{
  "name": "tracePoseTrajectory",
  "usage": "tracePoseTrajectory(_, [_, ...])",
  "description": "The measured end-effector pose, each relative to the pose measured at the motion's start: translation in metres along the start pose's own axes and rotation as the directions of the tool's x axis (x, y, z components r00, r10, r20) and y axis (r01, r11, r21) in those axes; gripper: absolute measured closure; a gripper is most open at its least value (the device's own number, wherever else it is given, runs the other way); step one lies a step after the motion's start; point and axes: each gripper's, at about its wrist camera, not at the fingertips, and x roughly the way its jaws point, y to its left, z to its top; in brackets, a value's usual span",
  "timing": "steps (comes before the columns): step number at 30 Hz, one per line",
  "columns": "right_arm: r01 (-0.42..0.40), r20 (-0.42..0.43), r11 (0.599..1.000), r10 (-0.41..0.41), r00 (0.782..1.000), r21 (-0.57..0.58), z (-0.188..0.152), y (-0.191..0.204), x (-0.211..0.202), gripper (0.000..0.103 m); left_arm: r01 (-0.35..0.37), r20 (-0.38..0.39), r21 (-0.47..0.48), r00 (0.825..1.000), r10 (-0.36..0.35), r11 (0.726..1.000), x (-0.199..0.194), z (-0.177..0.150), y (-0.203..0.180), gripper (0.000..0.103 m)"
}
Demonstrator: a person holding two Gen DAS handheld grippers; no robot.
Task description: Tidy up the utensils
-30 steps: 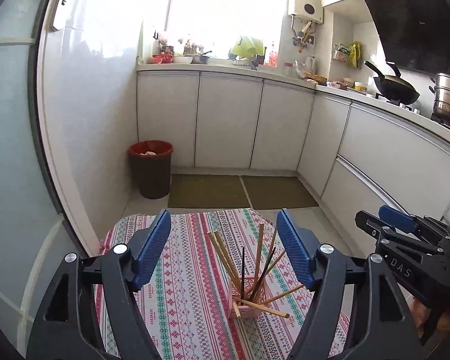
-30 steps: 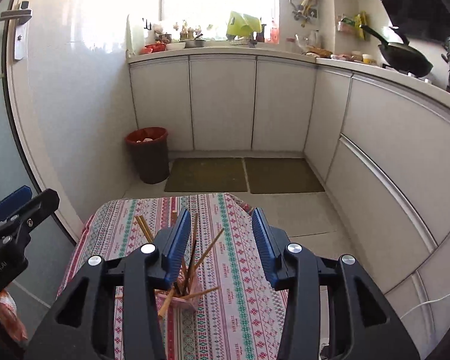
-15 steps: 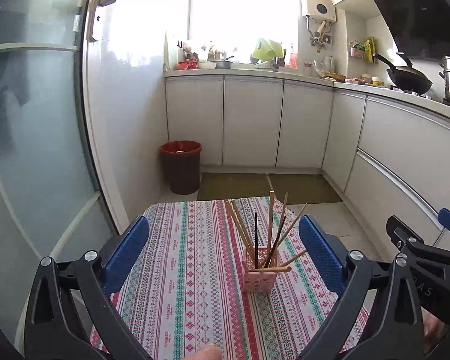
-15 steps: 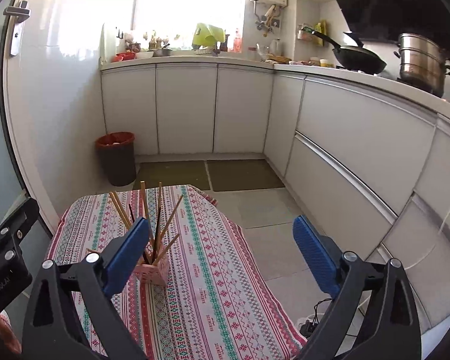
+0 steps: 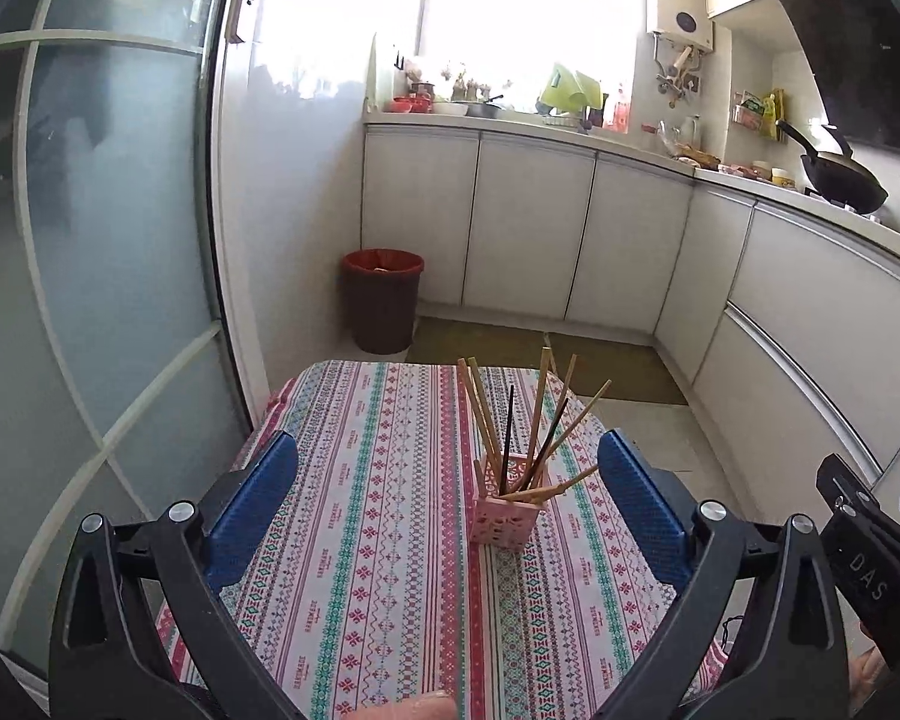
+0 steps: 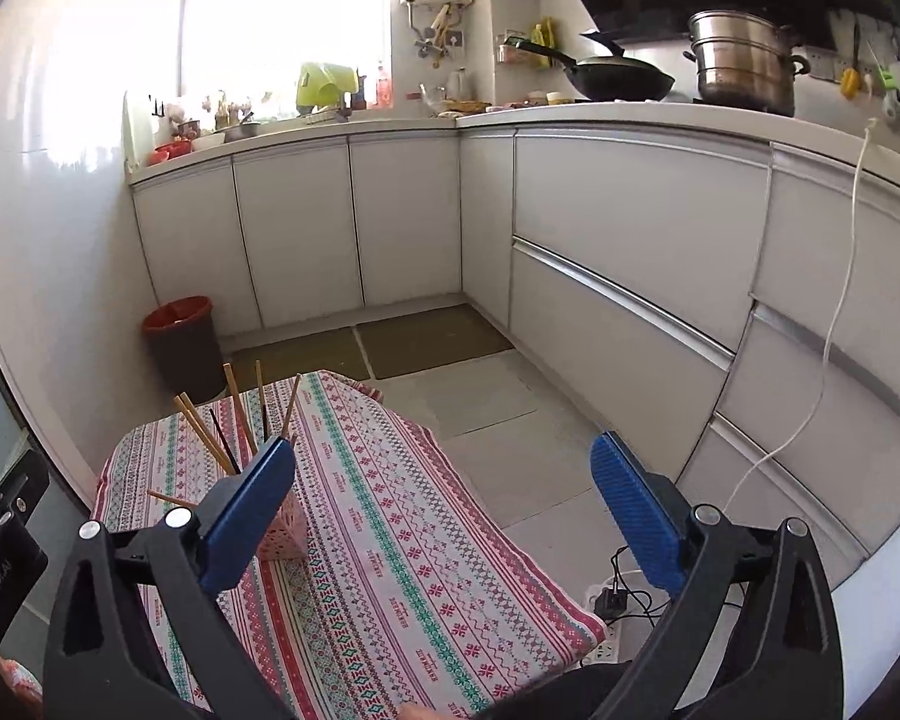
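A pink latticed holder (image 5: 506, 519) stands on the patterned tablecloth (image 5: 384, 480), stuffed with several wooden chopsticks (image 5: 480, 414) fanning out, one dark among them. My left gripper (image 5: 448, 503) hangs wide open in front of it, nothing between its blue pads (image 5: 252, 498). In the right wrist view the holder (image 6: 285, 531) is half hidden behind the left pad (image 6: 249, 516) of my right gripper (image 6: 444, 510), which is also wide open and empty, pointing over the table's right side. The chopsticks (image 6: 234, 414) rise above that pad.
A red-rimmed bin (image 5: 382, 306) stands on the floor past the table. White cabinets (image 6: 618, 276) run along the back and right, with a wok (image 6: 621, 81) and steel pot (image 6: 744, 63) on the counter. A power strip and cables (image 6: 615, 600) lie on the floor right of the table. A glass door (image 5: 90, 300) is on the left.
Both grippers' jaws have spread from partly closed to wide open. Both have pulled back from the holder, the right one swinging to the right so the holder now sits at its left pad.
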Motion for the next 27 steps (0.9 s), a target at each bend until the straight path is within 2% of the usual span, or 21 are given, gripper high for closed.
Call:
tracePoseTrajectory(11, [-0.006,-0.019,1.0,0.006,1.0,-0.006,-0.003,-0.005,-0.001,0.007,0.0,0.01,0.046,1.0,-0.001,0.999,-0.006,-0.005,-0.013,0.007])
tracePoseTrajectory(27, [-0.033,-0.059,0.999,0.034,0.998,0.002,-0.007,-0.007,0.002,0.007,0.008,-0.001,0.061,1.0,-0.008,0.998,-0.004,-0.008,-0.015,0.007])
